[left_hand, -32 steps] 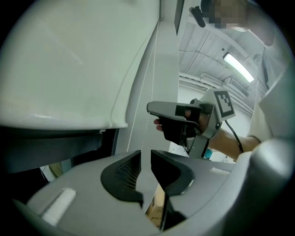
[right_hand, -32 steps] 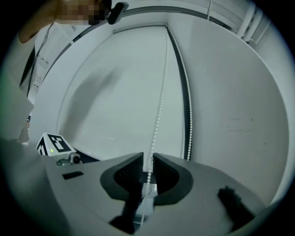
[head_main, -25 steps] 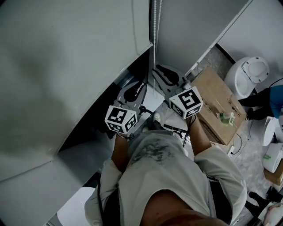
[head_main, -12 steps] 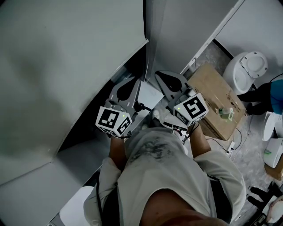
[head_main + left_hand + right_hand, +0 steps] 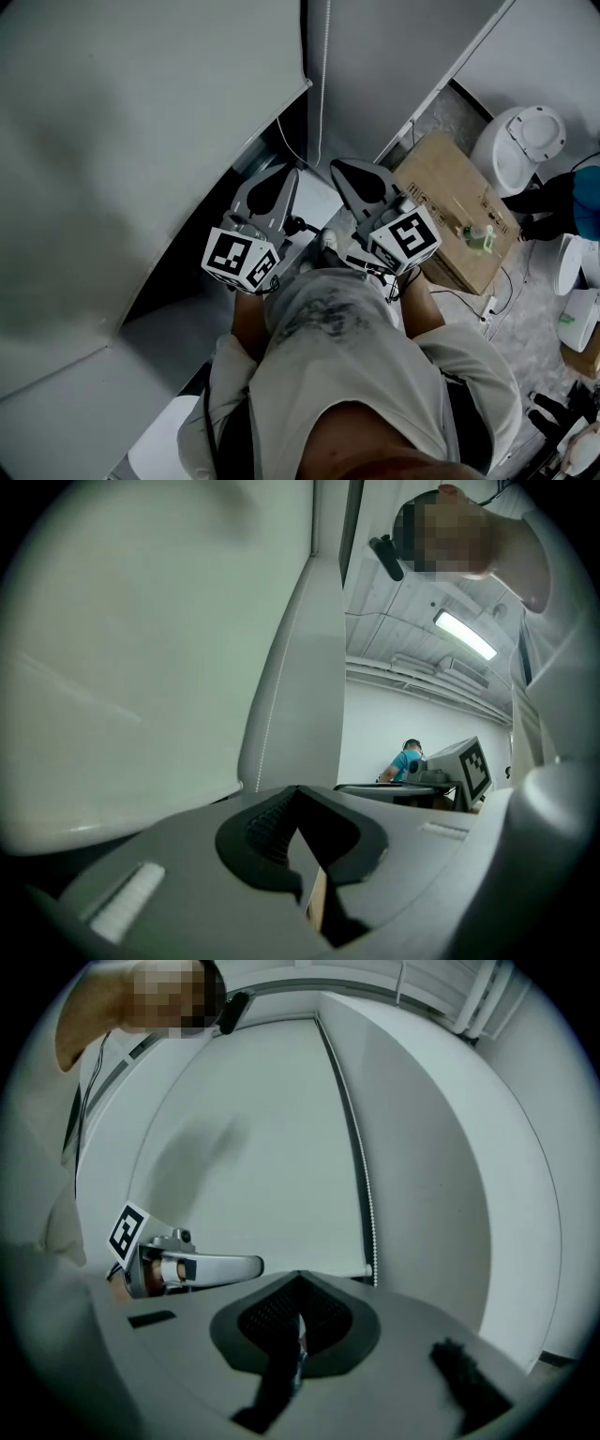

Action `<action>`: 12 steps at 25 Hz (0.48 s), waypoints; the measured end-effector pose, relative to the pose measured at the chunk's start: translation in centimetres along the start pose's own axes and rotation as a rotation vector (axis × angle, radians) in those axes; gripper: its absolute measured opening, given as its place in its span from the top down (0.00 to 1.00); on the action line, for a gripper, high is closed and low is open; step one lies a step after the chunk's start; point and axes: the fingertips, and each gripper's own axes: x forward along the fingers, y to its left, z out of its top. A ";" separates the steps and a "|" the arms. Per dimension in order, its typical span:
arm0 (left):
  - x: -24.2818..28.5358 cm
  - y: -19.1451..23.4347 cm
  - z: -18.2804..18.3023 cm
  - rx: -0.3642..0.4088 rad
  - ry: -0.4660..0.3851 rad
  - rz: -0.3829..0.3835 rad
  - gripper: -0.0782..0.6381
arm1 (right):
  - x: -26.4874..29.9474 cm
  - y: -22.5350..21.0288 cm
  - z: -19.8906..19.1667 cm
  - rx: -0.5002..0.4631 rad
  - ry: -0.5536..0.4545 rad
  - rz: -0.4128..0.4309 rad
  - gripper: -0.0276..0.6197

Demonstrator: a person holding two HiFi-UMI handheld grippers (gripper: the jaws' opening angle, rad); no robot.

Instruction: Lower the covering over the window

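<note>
A white roller blind (image 5: 141, 141) covers most of the window, and its bottom rail ends near the frame corner. A bead chain (image 5: 323, 84) hangs beside it and drops between my two grippers. My left gripper (image 5: 287, 171) sits just left of the chain's lower end, jaws shut, with nothing visible between them. My right gripper (image 5: 340, 167) sits just right of it, jaws together too. In the right gripper view the blind (image 5: 262, 1166) fills the middle, and the chain (image 5: 368, 1213) runs down behind my right gripper (image 5: 300, 1279). The left gripper view shows the blind (image 5: 141, 667) above my left gripper (image 5: 298, 794).
A cardboard box (image 5: 459, 225) with a small bottle (image 5: 481, 239) on it lies on the floor to the right. Past it stand a round white lidded bin (image 5: 525, 150) and a person in a blue top (image 5: 581, 202). A dark gap (image 5: 197, 272) runs under the blind.
Both grippers have come up closer to the blind's lower corner and the chain. The chain's lower part is hidden behind them. The blind's edge stays about where it was.
</note>
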 end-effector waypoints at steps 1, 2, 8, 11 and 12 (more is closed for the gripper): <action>0.1 0.0 0.1 0.000 0.000 0.000 0.88 | 0.0 -0.1 0.1 -0.002 0.001 0.000 0.93; 0.2 0.0 0.1 -0.001 0.001 0.000 0.88 | -0.1 -0.2 0.2 -0.002 0.000 -0.001 0.93; 0.1 0.0 -0.1 -0.004 -0.002 0.000 0.88 | -0.1 -0.1 0.1 -0.004 -0.001 -0.008 0.93; 0.3 0.0 -0.1 -0.007 -0.004 -0.002 0.88 | -0.1 -0.2 0.1 -0.007 -0.001 -0.009 0.93; 0.3 0.1 -0.1 -0.008 -0.004 -0.002 0.88 | 0.0 -0.2 0.1 -0.013 0.002 -0.008 0.93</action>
